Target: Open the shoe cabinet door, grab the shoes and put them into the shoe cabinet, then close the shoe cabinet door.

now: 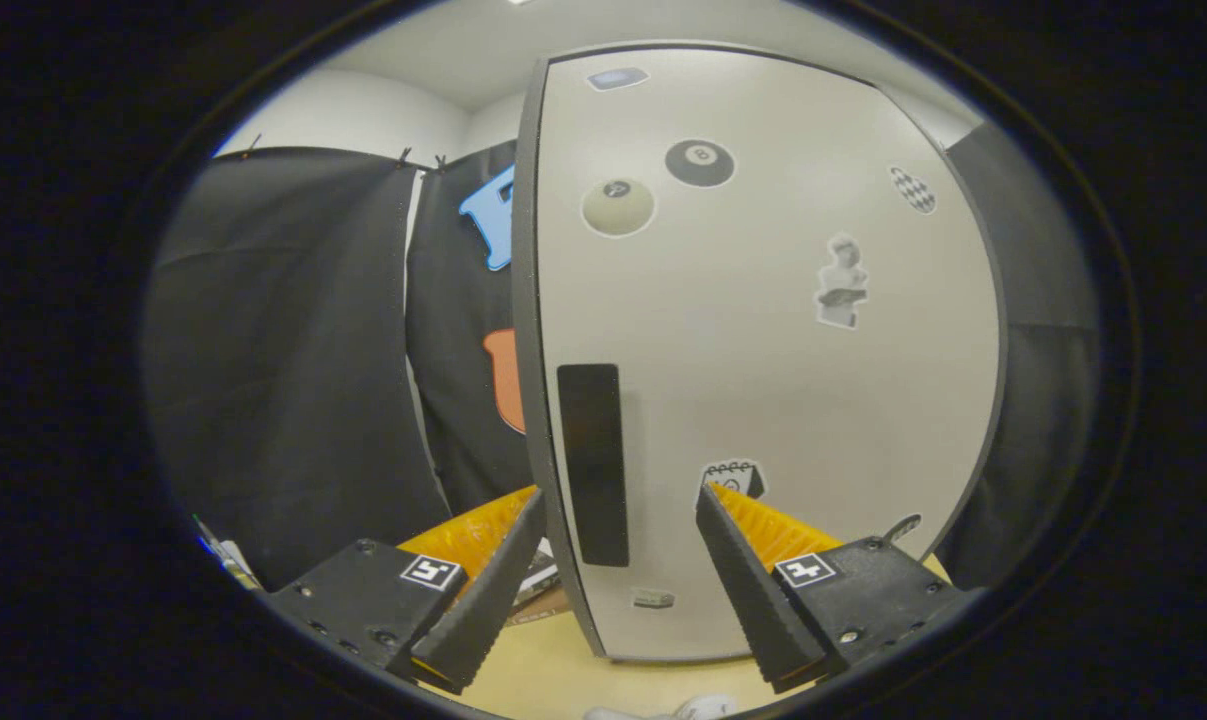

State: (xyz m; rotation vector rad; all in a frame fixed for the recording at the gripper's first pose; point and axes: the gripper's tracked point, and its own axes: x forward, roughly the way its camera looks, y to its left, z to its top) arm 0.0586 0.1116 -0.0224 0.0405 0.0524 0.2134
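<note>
The cabinet door (763,340) is seen closed, its dark handle (593,465) framed between the spread, empty fingers of the gripper (618,515), so opening, loading shoes and closing are judged undone.

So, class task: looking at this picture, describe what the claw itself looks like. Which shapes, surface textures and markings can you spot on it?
The claw has two wedge-shaped fingers that taper forward, with ribbed inner faces. Each finger sits on a blocky black mount fixed with small screws, and each mount carries a square black-and-white tag. The fingers stand apart, either side of the cabinet door's dark handle.
</note>
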